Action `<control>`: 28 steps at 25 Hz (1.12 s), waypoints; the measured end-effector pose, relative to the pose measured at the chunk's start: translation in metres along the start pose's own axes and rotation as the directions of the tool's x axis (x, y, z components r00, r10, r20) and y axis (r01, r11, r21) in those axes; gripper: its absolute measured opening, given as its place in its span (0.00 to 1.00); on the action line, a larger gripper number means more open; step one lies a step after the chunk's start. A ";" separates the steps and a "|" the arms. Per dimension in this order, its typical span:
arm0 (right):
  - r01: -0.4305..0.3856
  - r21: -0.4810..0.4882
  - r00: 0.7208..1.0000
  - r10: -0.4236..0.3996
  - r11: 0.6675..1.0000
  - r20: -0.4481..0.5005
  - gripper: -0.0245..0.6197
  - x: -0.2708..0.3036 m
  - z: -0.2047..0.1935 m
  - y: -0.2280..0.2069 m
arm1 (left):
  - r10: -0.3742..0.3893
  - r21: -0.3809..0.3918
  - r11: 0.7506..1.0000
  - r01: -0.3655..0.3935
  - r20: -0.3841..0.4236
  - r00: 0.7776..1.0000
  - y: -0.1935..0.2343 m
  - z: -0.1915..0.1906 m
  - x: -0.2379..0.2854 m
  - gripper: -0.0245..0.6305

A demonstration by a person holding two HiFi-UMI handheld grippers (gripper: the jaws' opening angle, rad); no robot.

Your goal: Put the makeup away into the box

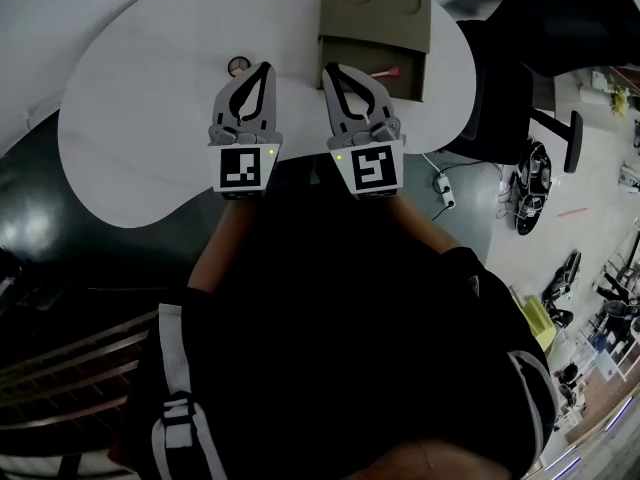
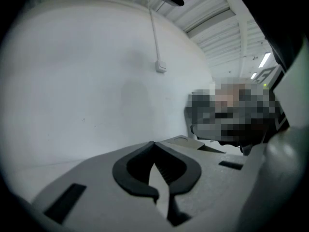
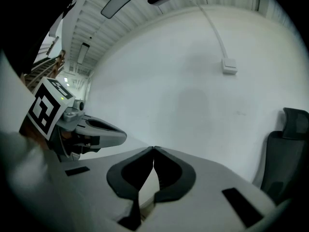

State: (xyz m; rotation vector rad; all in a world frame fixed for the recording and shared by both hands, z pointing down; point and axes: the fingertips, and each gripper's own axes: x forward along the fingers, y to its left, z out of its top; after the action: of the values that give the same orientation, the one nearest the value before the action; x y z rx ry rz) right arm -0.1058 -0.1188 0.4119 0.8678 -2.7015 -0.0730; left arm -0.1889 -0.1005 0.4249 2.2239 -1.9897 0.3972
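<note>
You stood over a white table (image 1: 120,108) with a brown cardboard box (image 1: 375,18) at its far edge, its open side toward you. Your left gripper (image 1: 264,66) and right gripper (image 1: 329,69) hung side by side above the table, both clenched tight with nothing between the jaws, as each gripper's own view showed. A thin pink stick (image 1: 384,70) lay in the open part of the box, just beyond the right gripper's tip, so that piece looked put away. A small round thing (image 1: 237,65), probably makeup, sat on the table just beside the left gripper's tip, outside the box. By my reading, that one was left to pick up and carry over.
</note>
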 end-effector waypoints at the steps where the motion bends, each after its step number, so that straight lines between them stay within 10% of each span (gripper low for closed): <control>1: -0.007 0.009 1.000 0.007 1.000 -0.008 0.07 0.003 -0.001 0.003 | 0.008 -0.006 1.000 -0.008 -0.005 1.000 0.005 -0.002 -0.001 0.05; 19: -0.074 0.037 0.992 0.077 0.997 -0.096 0.07 0.058 -0.016 0.035 | 0.036 -0.057 0.997 -0.045 -0.145 0.989 0.062 -0.072 0.009 0.06; 28: -0.080 0.046 0.985 0.086 0.996 -0.148 0.07 0.079 -0.030 0.040 | -0.015 -0.061 0.998 0.001 -0.233 0.972 0.072 -0.113 0.029 0.29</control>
State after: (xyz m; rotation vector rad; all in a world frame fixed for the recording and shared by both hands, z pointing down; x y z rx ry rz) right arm -0.1800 -0.1304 0.4676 0.7388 -2.6020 0.0627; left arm -0.2700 -0.1065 0.5359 2.0423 -1.8455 0.5607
